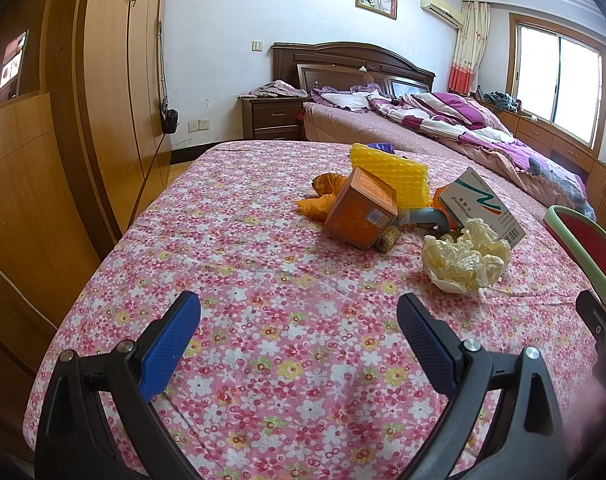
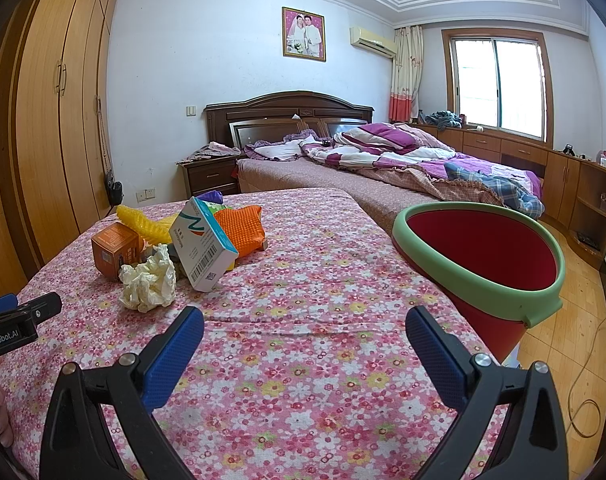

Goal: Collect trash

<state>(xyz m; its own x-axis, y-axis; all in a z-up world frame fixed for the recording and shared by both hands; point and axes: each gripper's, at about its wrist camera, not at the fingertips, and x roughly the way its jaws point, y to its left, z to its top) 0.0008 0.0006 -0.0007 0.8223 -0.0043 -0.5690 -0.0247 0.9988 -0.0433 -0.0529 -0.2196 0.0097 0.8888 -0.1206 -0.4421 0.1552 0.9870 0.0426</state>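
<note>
We held both tools low over the flower-print bench [image 1: 263,280], each with nothing in it. The left gripper [image 1: 299,332] had its blue pads spread wide apart at the bottom of its frame, and the right gripper [image 2: 305,338] stood spread just as wide at the bottom of its own frame.

The trash lay in one heap at centre right of the left view and at centre left of the right view. Nearest us was a crumpled cream paper wad [image 1: 465,258], touching a white medicine box [image 1: 485,204] that leaned tilted on the pile. An orange carton [image 1: 361,212] sat tipped on one edge, with a yellow foam net [image 1: 387,170] behind it and dried orange peel [image 1: 323,194] in the direction of the left edge of the frame. In the right view we also saw an orange mesh piece [image 2: 241,228] behind the white box. A grey item under the heap was too hidden to name.

The red bin with a green rim [image 2: 479,264] stood at centre right of the right view, just beside the bench edge, its mouth tilted toward us. The unmade bed [image 2: 403,168] filled the background.
</note>
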